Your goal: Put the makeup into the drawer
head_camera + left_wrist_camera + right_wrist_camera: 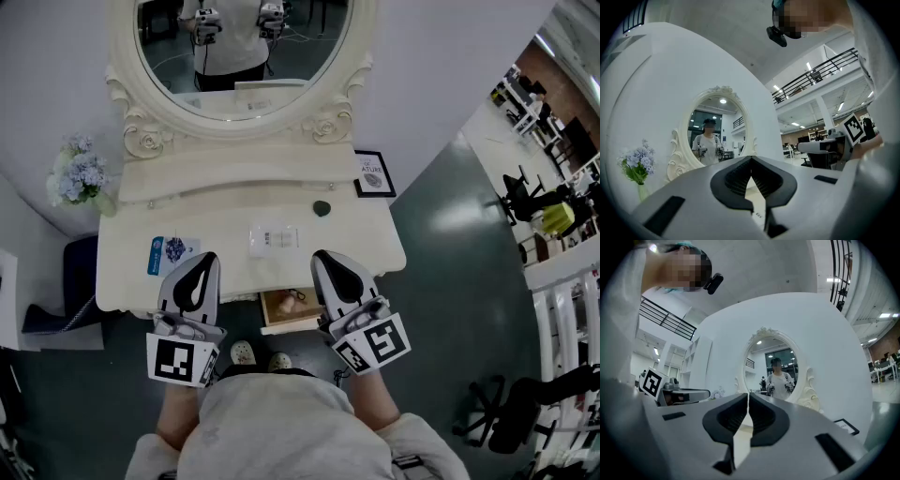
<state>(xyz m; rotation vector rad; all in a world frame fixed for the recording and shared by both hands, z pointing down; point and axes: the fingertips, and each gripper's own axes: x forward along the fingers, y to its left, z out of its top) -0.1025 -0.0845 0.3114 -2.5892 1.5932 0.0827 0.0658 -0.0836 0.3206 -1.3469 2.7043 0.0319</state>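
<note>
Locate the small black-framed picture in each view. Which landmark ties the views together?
Head view: framed picture stands at the right end of the dressing table, below and right of the mirror.
Left gripper view: not in it.
Right gripper view: lower right, right of the mirror's base.
Shared landmark: the oval mirror, in all three views.

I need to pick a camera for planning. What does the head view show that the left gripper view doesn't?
Only the head view: a blue-and-white packet, a small dark round item and a framed picture on the table, plus the open drawer below. Only the left gripper view: a balcony railing and ceiling lights. Both: the oval mirror, the flowers and the closed left gripper.
</note>
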